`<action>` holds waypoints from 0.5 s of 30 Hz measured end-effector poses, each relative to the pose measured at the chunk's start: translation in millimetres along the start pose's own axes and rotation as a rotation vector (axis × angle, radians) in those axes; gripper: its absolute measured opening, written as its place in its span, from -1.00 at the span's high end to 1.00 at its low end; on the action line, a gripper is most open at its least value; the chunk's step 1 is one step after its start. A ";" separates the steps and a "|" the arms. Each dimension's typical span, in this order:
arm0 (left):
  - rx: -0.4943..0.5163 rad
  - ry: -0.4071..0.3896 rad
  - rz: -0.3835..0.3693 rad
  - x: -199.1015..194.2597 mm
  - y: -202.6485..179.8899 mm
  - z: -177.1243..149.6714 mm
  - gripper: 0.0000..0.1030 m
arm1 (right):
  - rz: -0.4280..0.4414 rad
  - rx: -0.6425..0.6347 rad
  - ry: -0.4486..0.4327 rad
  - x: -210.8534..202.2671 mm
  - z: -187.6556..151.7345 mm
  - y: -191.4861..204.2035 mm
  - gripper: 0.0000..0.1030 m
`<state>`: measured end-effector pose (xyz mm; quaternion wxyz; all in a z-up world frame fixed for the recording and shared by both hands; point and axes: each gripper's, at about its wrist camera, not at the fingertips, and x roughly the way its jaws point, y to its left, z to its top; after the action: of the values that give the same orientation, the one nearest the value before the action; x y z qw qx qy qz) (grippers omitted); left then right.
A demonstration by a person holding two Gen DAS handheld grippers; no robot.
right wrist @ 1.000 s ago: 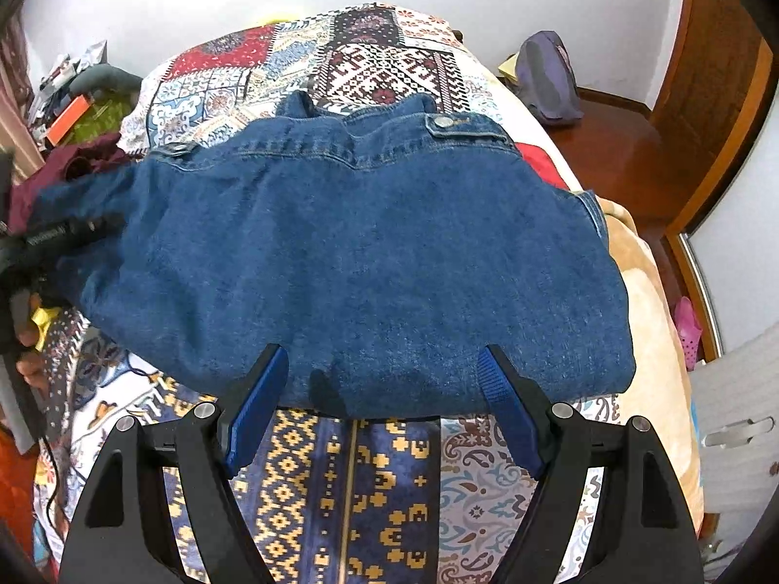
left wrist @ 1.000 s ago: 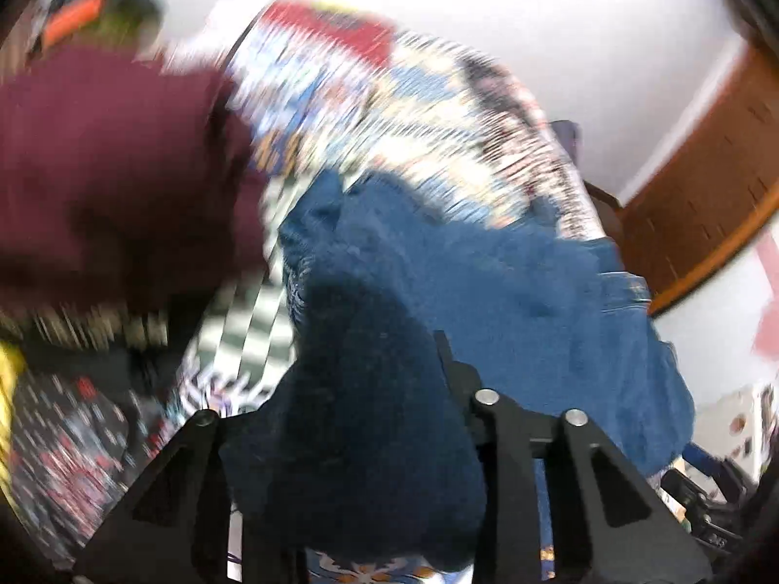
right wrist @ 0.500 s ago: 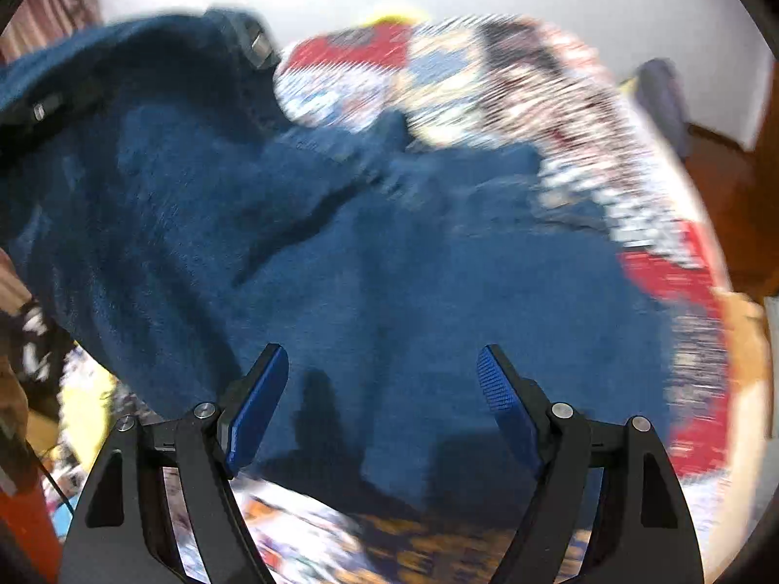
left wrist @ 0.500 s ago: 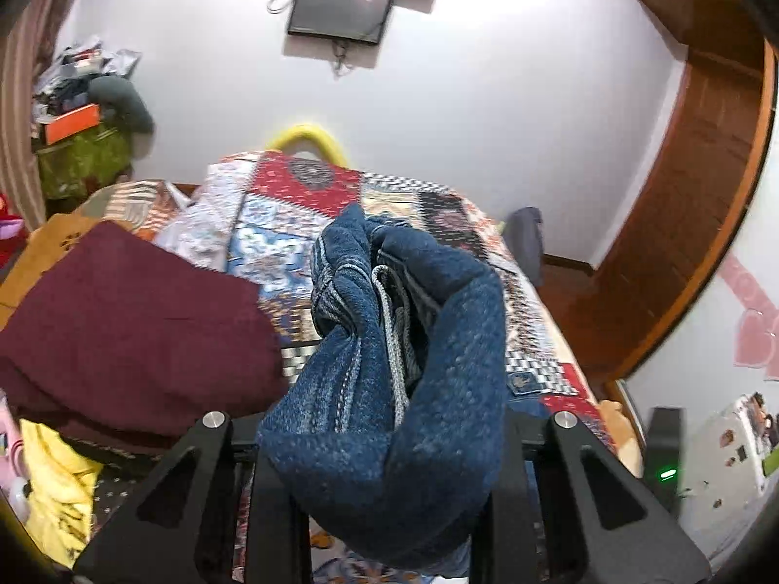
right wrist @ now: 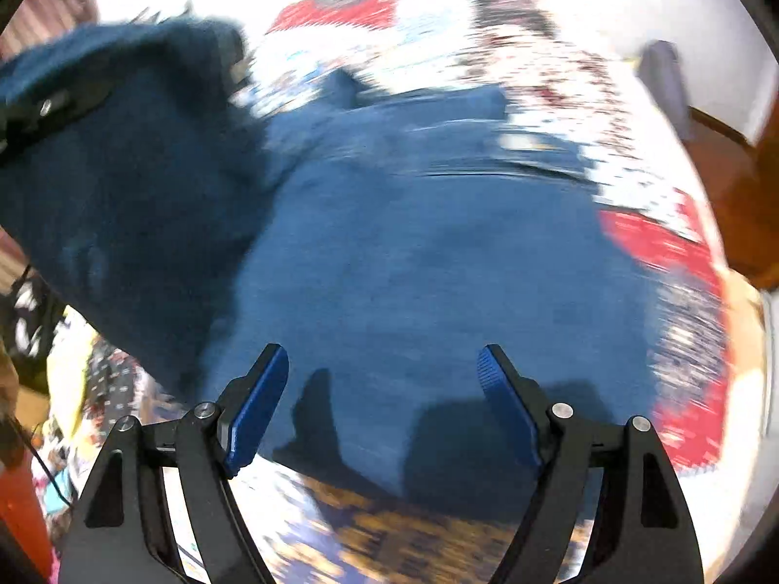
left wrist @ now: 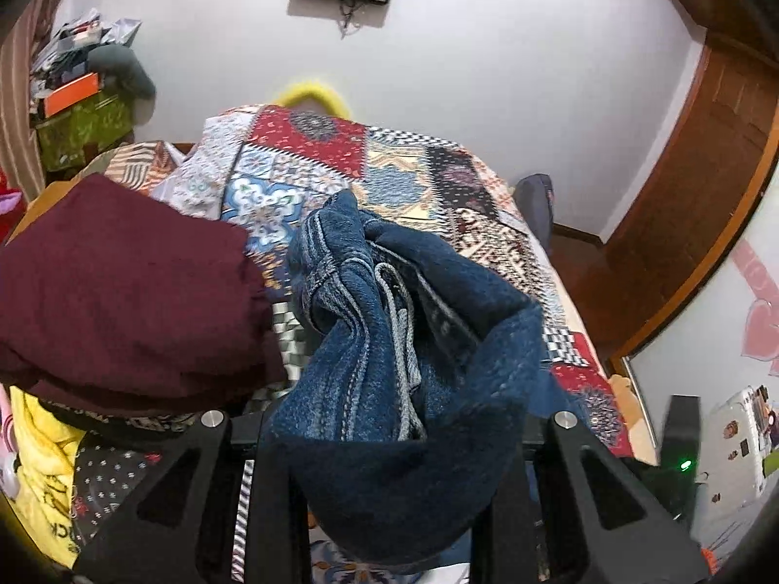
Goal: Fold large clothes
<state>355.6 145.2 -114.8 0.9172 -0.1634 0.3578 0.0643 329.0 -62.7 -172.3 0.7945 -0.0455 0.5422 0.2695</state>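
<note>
Left wrist view: denim jacket (left wrist: 409,355), blue, bunched into thick folds with pale stitched seams, clamped in the left gripper (left wrist: 389,447) above the patchwork bedspread (left wrist: 418,170). Maroon folded cloth (left wrist: 121,292) lies just beside it. Right wrist view, blurred: jacket body spread flat on the bed, one end lifted at left. Right gripper (right wrist: 384,389) spread wide, blue ribbed pads (right wrist: 258,404) holding nothing.

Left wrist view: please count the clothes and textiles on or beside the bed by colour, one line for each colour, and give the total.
Blue denim jacket, bunched in the left gripper: 1
Maroon folded garment: 1
Yellow printed garment: 1
Multicolour patchwork bedspread: 1
Total: 4
</note>
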 end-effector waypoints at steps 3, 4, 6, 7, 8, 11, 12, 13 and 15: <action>0.031 -0.003 -0.021 3.5 -19.3 2.1 0.53 | -0.133 0.034 -0.007 -14.1 -10.0 -35.6 -0.50; 0.037 -0.003 -0.030 3.6 -26.4 3.1 0.53 | -0.173 0.039 0.003 -13.7 -13.0 -44.9 -0.50; 0.037 0.000 -0.059 4.4 -39.8 4.5 0.54 | -0.215 0.054 0.035 -6.8 -21.5 -63.1 -0.51; 0.034 0.006 -0.076 6.8 -47.5 6.4 0.54 | -0.195 0.073 0.041 -4.5 -28.9 -69.9 -0.51; 0.033 0.011 -0.090 9.3 -55.3 8.6 0.54 | -0.156 0.116 0.040 -1.1 -35.6 -77.7 -0.51; 0.046 0.027 -0.133 17.4 -84.9 16.3 0.55 | -0.102 0.193 0.038 5.1 -40.9 -88.9 -0.51; 0.060 0.032 -0.154 20.9 -100.3 20.1 0.56 | -0.089 0.207 0.037 6.0 -42.4 -89.4 -0.51; 0.072 0.033 -0.167 21.2 -111.6 21.7 0.56 | -0.074 0.223 0.037 8.5 -42.2 -91.2 -0.51; 0.113 0.031 -0.210 22.3 -141.6 24.7 0.56 | -0.055 0.245 0.038 12.8 -40.2 -93.9 -0.51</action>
<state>420.9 20.9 -76.9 0.9209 -0.1493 0.3558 -0.0550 343.6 -152.4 -220.7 0.7907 0.0320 0.5846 0.1787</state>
